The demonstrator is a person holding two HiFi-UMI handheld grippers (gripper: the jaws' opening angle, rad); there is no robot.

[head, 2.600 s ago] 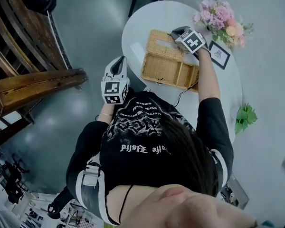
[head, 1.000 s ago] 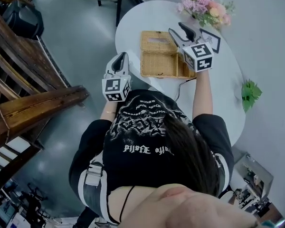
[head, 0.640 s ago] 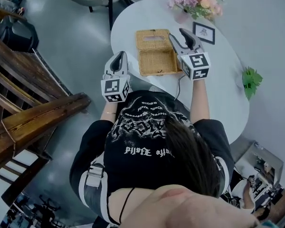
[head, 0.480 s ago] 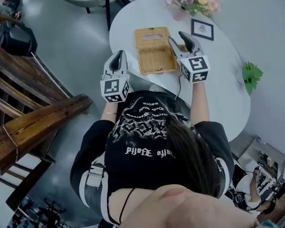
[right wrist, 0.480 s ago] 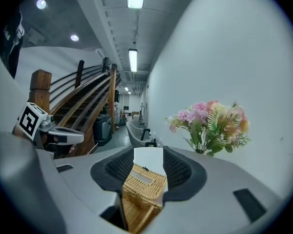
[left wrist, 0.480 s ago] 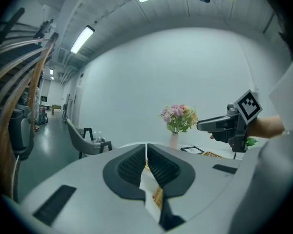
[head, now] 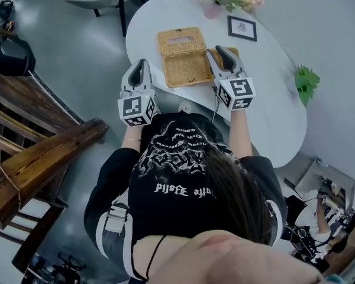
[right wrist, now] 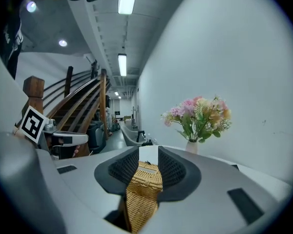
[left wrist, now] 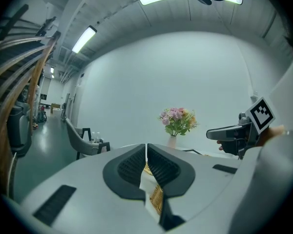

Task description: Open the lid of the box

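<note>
The wicker box [head: 189, 70] sits by the table's [head: 266, 99] near edge, its lid [head: 178, 40] already thrown back. Our right gripper [head: 215, 51] hovers at its right wall, jaws just closing but still parted, pinching nothing. If we snag the wicker, we could drag the box off. Our left gripper [head: 140, 64] is pressed together, empty.

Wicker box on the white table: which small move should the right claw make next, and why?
Probably ease the right claw forward to the near rim of the slotted lid. The claw has just been closing, yet it grips nothing: the wicker box only shows ahead through its gap, and the lid appears to lie flat, not yet lifted.
</note>
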